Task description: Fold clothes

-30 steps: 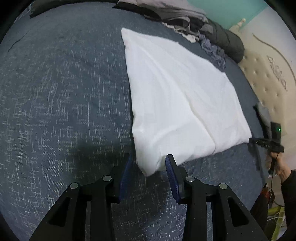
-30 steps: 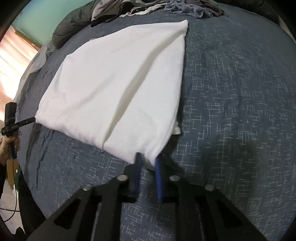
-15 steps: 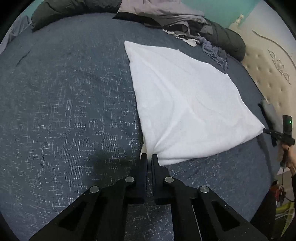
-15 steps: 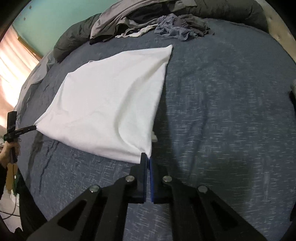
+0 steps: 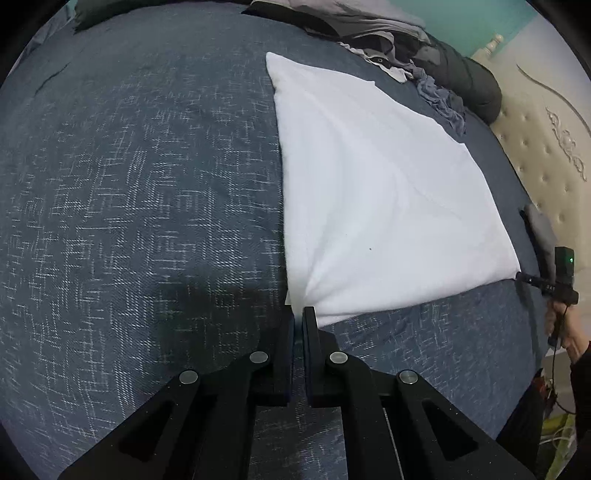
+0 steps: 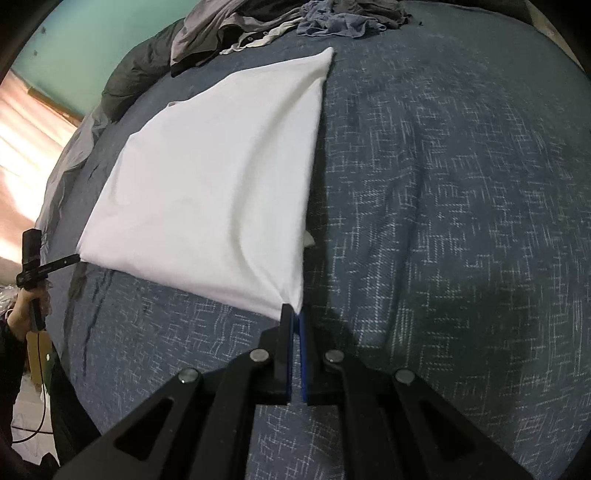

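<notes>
left gripper [image 5: 298, 321] and right gripper [image 6: 294, 314] each clamped on a near corner of the white garment [image 5: 376, 195], which stretches away over the bed [image 5: 129, 184].

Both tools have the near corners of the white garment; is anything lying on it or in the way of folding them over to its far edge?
Nothing visible does. The white folded cloth garment lies bare on the dark blue bedspread; the heap of grey clothes sits beyond its far edge.
</notes>
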`<state>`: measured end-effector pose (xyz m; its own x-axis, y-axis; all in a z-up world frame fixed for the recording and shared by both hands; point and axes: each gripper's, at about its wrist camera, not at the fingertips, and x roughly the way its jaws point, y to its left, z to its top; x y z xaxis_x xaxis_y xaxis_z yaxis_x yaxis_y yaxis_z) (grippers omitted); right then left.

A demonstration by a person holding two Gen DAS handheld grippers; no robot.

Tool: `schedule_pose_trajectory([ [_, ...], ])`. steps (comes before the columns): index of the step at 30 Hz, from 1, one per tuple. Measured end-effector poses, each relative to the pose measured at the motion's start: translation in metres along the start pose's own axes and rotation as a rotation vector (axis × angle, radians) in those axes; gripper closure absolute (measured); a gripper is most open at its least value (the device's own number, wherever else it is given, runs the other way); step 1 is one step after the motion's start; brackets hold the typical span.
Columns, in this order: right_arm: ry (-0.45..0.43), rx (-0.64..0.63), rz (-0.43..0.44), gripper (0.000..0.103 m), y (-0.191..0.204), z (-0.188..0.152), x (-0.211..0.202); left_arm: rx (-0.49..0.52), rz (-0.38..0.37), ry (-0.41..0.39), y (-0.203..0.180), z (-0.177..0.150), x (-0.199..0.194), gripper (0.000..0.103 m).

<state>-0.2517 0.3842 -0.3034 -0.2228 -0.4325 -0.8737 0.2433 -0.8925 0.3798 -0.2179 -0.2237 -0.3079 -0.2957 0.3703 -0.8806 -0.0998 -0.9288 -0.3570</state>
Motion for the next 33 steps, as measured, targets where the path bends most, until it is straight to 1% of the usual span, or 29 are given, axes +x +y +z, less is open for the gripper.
schedule_pose_trajectory([
  [1,-0.002,0.006,-0.003,0.100,0.000,0.000,-0.002,0.002,0.002,0.003,0.000,0.000,-0.001,0.096],
  [3,-0.016,0.016,-0.017,0.100,-0.001,0.002,-0.007,0.008,0.012,-0.003,-0.002,0.002,-0.006,0.096],
  [5,-0.039,0.029,0.012,0.099,-0.002,0.005,-0.015,0.005,0.018,-0.022,-0.002,0.004,-0.015,0.096],
  [6,-0.051,0.038,0.025,0.097,-0.002,0.006,-0.019,0.001,0.022,-0.034,-0.002,0.005,-0.019,0.096],
  [8,-0.076,0.064,0.042,0.085,-0.004,0.014,-0.021,-0.008,0.021,-0.065,-0.004,0.008,-0.028,0.096],
  [9,-0.088,0.080,0.051,0.081,-0.005,0.018,-0.021,-0.014,0.021,-0.080,-0.006,0.011,-0.031,0.095],
  [10,-0.096,0.105,0.063,0.073,-0.005,0.022,-0.019,-0.020,0.022,-0.094,-0.007,0.014,-0.034,0.095],
  [11,-0.104,0.130,0.074,0.069,-0.006,0.027,-0.017,-0.023,0.017,-0.107,-0.010,0.017,-0.034,0.095],
  [14,-0.101,0.212,0.102,0.069,-0.006,0.036,0.000,-0.029,-0.006,-0.126,-0.017,0.023,-0.029,0.095],
  [15,-0.093,0.224,0.095,0.069,-0.006,0.038,0.006,-0.027,-0.010,-0.129,-0.019,0.025,-0.026,0.095],
  [18,-0.066,0.250,0.109,0.070,-0.017,0.044,0.023,-0.015,-0.016,-0.118,-0.029,0.029,-0.010,0.095],
  [19,-0.071,0.255,0.118,0.076,-0.017,0.047,0.025,-0.015,-0.013,-0.112,-0.032,0.030,-0.003,0.095],
  [20,-0.077,0.261,0.123,0.090,-0.018,0.049,0.027,-0.018,-0.014,-0.105,-0.033,0.030,0.002,0.095],
  [23,-0.107,0.261,0.117,0.100,-0.019,0.047,0.020,-0.036,-0.015,-0.085,-0.030,0.029,0.017,0.095],
  [31,-0.158,0.227,0.085,0.101,-0.022,0.046,0.011,-0.056,0.007,-0.061,-0.024,0.023,0.027,0.095],
  [33,-0.150,0.236,0.105,0.101,-0.023,0.045,0.013,-0.056,0.007,-0.053,-0.024,0.021,0.028,0.095],
])
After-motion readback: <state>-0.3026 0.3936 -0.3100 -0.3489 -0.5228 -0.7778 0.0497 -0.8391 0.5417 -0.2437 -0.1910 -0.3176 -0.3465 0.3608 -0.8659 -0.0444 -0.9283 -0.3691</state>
